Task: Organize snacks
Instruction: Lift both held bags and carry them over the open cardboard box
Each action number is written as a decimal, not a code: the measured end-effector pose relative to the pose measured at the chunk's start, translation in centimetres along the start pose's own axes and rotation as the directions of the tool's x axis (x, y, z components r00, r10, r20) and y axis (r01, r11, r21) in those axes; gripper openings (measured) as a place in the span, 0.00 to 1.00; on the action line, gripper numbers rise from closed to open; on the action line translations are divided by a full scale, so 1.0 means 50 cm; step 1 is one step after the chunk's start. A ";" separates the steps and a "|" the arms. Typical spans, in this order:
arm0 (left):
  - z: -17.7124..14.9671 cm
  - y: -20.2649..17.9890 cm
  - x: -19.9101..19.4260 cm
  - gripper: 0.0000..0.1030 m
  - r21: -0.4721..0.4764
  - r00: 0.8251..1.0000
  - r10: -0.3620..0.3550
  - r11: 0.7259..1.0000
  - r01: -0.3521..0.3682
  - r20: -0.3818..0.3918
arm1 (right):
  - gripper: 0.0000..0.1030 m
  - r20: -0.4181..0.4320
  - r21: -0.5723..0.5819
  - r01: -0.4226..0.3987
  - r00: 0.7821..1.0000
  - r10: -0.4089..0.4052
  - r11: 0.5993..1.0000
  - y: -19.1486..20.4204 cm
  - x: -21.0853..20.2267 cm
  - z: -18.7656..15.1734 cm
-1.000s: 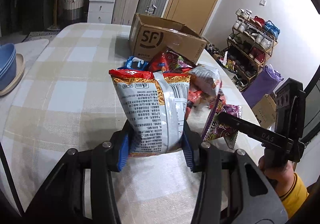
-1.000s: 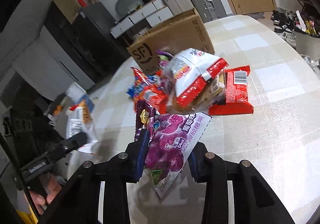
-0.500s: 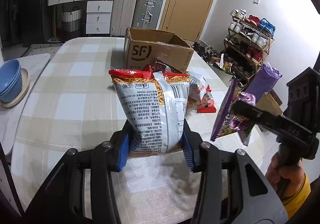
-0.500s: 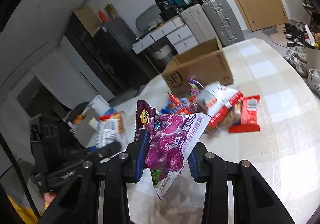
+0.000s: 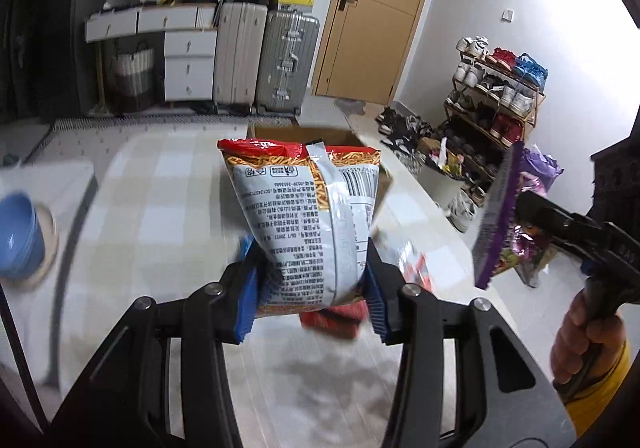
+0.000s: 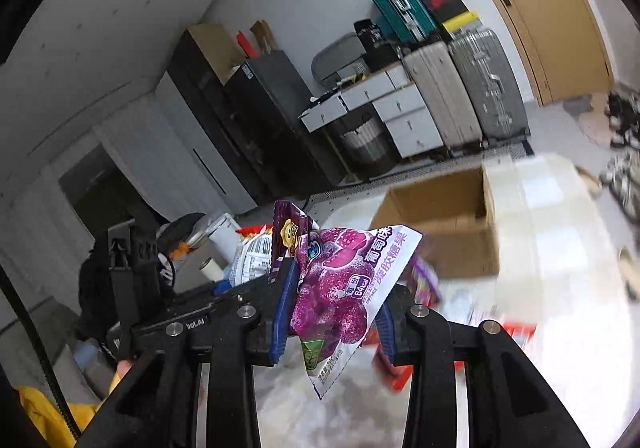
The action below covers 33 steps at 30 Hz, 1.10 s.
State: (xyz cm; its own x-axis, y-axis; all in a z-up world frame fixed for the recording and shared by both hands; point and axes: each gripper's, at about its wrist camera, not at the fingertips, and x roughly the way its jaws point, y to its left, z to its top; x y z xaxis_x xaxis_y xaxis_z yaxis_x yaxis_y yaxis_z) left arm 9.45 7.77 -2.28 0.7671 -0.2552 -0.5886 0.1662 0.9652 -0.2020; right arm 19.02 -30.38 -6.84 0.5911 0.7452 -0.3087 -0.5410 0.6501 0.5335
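Open cardboard box [image 5: 382, 183] ahead w/ snack pile [image 5: 414, 268] in front; checked tabletop [image 5: 152, 215] left free.

1. Even, soft indoor light; walls bright, no hard glare.
2. Heavy fisheye bending, black vignette at corners.
3. Motion blur smears the surface [image 5: 160, 207] and box [image 6: 440, 215] beyond the fingers [image 5: 246, 300].
4. Soft shadow under the fingers.

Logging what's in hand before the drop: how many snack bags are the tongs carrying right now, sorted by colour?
Red and white bag, in the left tongs: 1
Purple bag, in the right tongs: 1
Total: 2
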 end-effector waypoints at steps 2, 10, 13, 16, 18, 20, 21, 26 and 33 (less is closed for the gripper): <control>0.045 0.003 0.014 0.41 0.009 1.000 -0.003 1.000 0.003 0.001 | 0.35 -0.010 -0.005 0.002 1.000 -0.002 1.000 -0.010 0.027 0.046; 0.228 0.011 0.168 0.41 0.014 0.998 0.021 1.000 -0.020 -0.060 | 0.35 -0.098 -0.024 0.067 0.993 -0.069 0.997 -0.096 0.212 0.179; 0.277 0.003 0.255 0.41 0.012 0.995 0.023 1.000 -0.022 -0.098 | 0.35 -0.146 0.001 0.109 0.983 -0.108 0.994 -0.150 0.293 0.208; 0.314 0.007 0.354 0.41 -0.009 0.985 0.015 1.000 -0.016 -0.172 | 0.35 -0.191 0.011 0.157 0.970 -0.153 0.987 -0.200 0.362 0.221; 0.330 0.011 0.401 0.41 -0.001 0.982 0.053 0.999 -0.054 -0.180 | 0.35 -0.219 0.010 0.186 0.959 -0.179 0.983 -0.231 0.400 0.224; 0.340 0.012 0.442 0.41 0.018 0.975 0.050 0.999 -0.047 -0.218 | 0.35 -0.246 0.016 0.206 0.949 -0.196 0.978 -0.264 0.437 0.224; 0.345 0.014 0.458 0.41 0.014 0.973 0.054 0.999 -0.052 -0.222 | 0.35 -0.257 0.016 0.219 0.944 -0.207 0.976 -0.275 0.449 0.220; 0.353 0.030 0.532 0.41 0.034 0.960 0.079 0.997 -0.073 -0.270 | 0.35 -0.299 0.010 0.237 0.928 -0.223 0.971 -0.315 0.499 0.218; 0.319 0.027 0.601 0.41 0.058 0.946 0.076 0.996 -0.061 -0.316 | 0.35 -0.325 -0.002 0.248 0.916 -0.235 0.969 -0.342 0.524 0.207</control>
State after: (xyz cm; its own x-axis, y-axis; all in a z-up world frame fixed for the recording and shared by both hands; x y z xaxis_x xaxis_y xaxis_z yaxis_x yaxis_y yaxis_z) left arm 42.60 2.30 -7.74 0.5425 -0.1862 -0.8192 0.1552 0.9806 -0.1201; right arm 49.94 -23.50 -15.91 0.4746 0.5779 -0.6639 -0.3787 0.8150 0.4387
